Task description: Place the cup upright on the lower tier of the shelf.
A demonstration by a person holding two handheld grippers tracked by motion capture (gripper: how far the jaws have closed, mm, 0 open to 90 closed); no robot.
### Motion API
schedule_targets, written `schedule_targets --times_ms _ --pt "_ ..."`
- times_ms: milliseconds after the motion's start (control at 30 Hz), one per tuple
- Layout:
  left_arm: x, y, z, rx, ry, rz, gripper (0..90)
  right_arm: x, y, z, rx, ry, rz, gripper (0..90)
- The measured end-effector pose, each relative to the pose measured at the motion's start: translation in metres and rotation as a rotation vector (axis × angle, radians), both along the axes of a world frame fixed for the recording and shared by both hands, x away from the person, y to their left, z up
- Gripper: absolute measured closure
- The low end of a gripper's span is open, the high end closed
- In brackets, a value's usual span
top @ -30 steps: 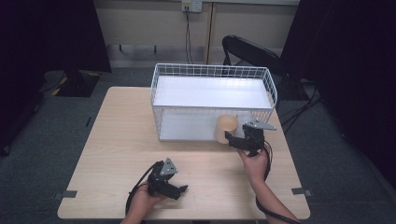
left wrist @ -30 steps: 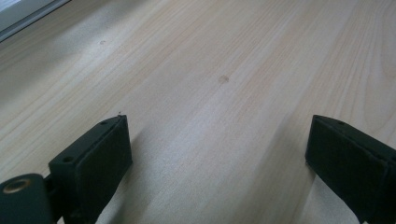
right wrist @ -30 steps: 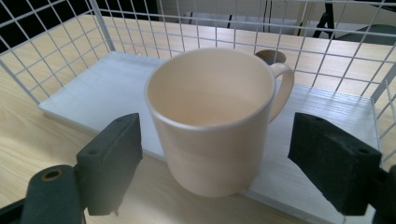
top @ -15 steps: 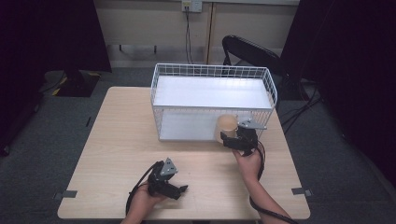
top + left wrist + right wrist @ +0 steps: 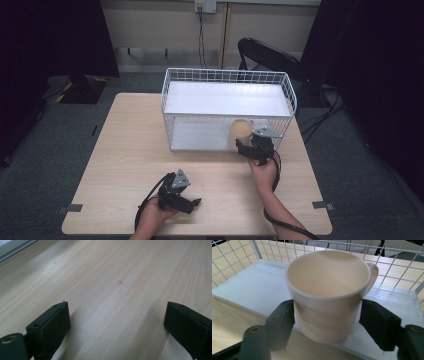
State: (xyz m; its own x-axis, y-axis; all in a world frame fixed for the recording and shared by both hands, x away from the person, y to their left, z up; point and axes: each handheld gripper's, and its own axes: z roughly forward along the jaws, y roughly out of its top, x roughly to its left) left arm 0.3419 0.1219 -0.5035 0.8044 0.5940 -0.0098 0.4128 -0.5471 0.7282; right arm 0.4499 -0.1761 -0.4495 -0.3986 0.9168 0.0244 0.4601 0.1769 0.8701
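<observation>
One mug (image 5: pixel 329 295), upright at the open front edge of one wire basket (image 5: pixel 227 77) on the worktop (image 5: pixel 125 150). My right gripper (image 5: pixel 327 322): jaws just closing, clamped on the mug's sides. My left gripper (image 5: pixel 117 327): jaws apart over bare wood.

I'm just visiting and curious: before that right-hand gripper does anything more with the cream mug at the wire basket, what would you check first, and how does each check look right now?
1. mug between the right gripper jaws: ok, one jaw on each side of its body.
2. Grip firm: cannot tell; the jaws have just been closing around the mug, and the left one looks to touch it, but a pressing hold is not evident.
3. Mug upright: ok, its opening faces up and looks empty.
4. Handle free of the jaws: ok, it points away toward the wire basket wall.
5. Mug's footing: ok, it stands at the near edge of the basket's white shelf.
6. left gripper out of the way: ok, open, low over the table.
</observation>
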Motion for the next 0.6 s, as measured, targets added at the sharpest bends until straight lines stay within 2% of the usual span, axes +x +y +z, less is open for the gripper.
schedule_targets --times_ms 100,300,600 --pt "0.0000 0.0000 0.0000 0.000 0.000 0.000 6.4 0.0011 -0.0002 -0.0004 0.008 0.003 0.005 36.6" --pt "0.0000 0.0000 0.0000 0.000 0.000 0.000 6.4 0.0039 0.0007 -0.0008 0.005 0.010 0.006 44.1" --pt "0.0000 0.0000 0.0000 0.000 0.000 0.000 6.4 0.0078 0.0035 0.0009 -0.004 0.006 0.012 47.1"
